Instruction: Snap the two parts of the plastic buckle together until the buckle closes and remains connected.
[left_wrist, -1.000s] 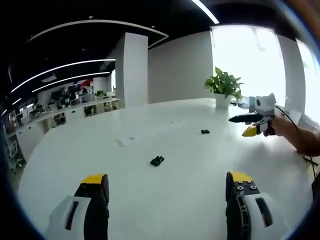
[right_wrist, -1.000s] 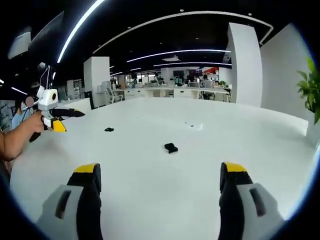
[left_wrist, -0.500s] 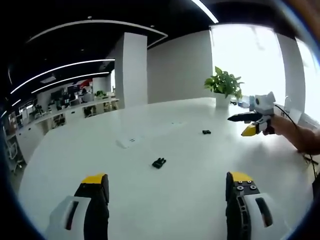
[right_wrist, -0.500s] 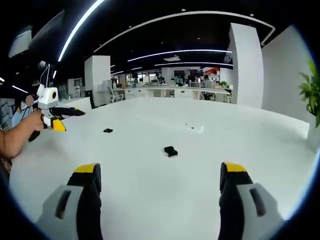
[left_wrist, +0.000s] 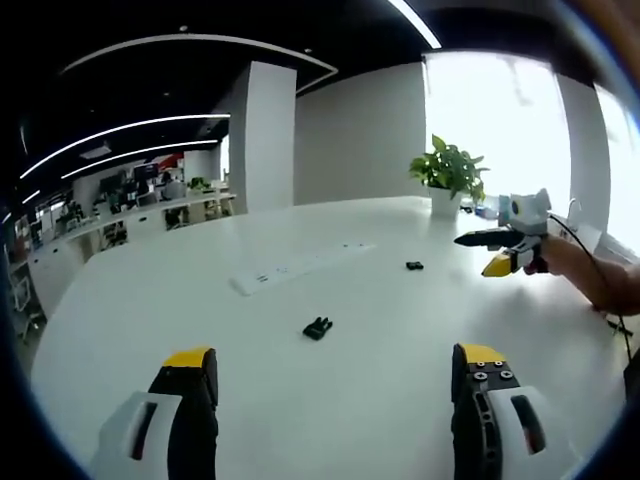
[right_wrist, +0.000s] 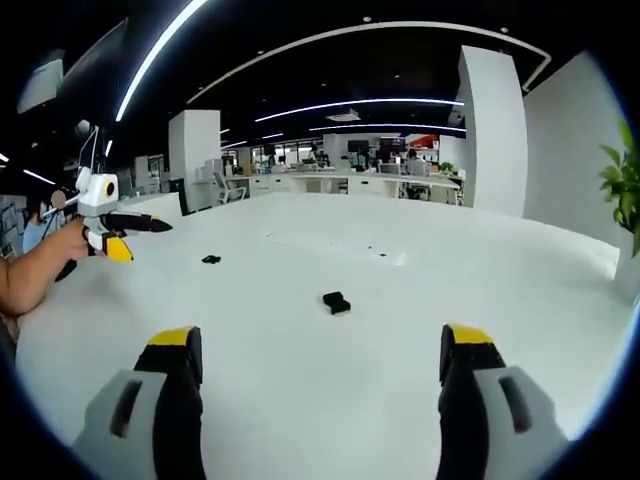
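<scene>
1. In the left gripper view the left gripper stood with its jaws spread wide at the bottom of the frame, holding nothing; in the right gripper view the right gripper stood the same way, jaws apart and empty.

2. Each also appeared in the other's picture: the right gripper at the right edge of the left gripper view, the left gripper at the left edge of the right gripper view, each held by a hand.

3. Two buckle parts lay apart on the white table. One part sat just below centre in the left gripper view; the other part lay right of centre, near the plant.

4. In the right gripper view one part sat at centre and another left of centre; which was pronged and which the socket could not be told, both being small and dark.

5. Judged risks: a wide jaw closing on so small a piece could flick it across the smooth table; gripping over the prongs or the socket mouth would block the mating; misaligned halves would jam rather than click.
</scene>
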